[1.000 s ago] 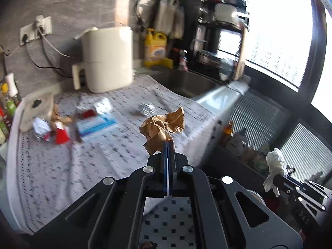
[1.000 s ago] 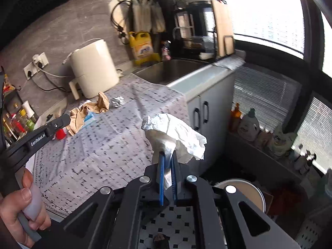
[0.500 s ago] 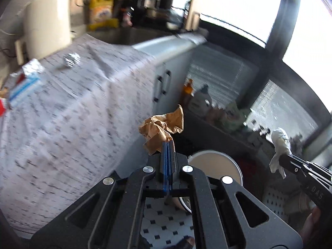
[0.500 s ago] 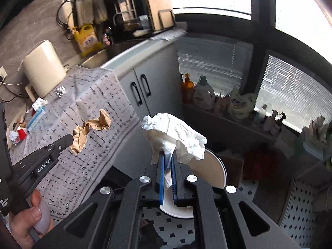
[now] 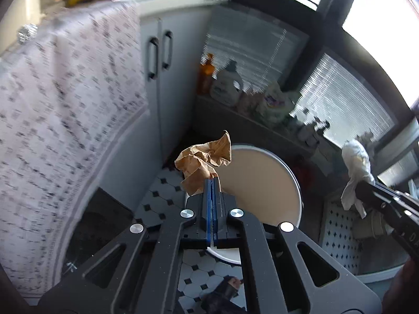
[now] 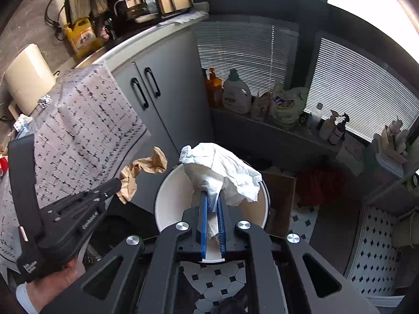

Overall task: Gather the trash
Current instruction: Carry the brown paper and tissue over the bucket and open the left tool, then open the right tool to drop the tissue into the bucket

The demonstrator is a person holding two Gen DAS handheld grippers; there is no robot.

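My left gripper is shut on a crumpled brown paper and holds it above the left rim of a round white bin on the tiled floor. My right gripper is shut on a crumpled white tissue and holds it over the same bin. The left gripper with the brown paper shows at the left of the right wrist view. The right gripper with the tissue shows at the right of the left wrist view.
A counter with a patterned cloth stands at the left, with a foil ball and other litter on it. Grey cabinet doors are behind the bin. Bottles line a low shelf under the window. A cardboard box sits beside the bin.
Both grippers have swung from the counter to the right and down towards the floor, and now hang over the white bin. Each still holds its paper.
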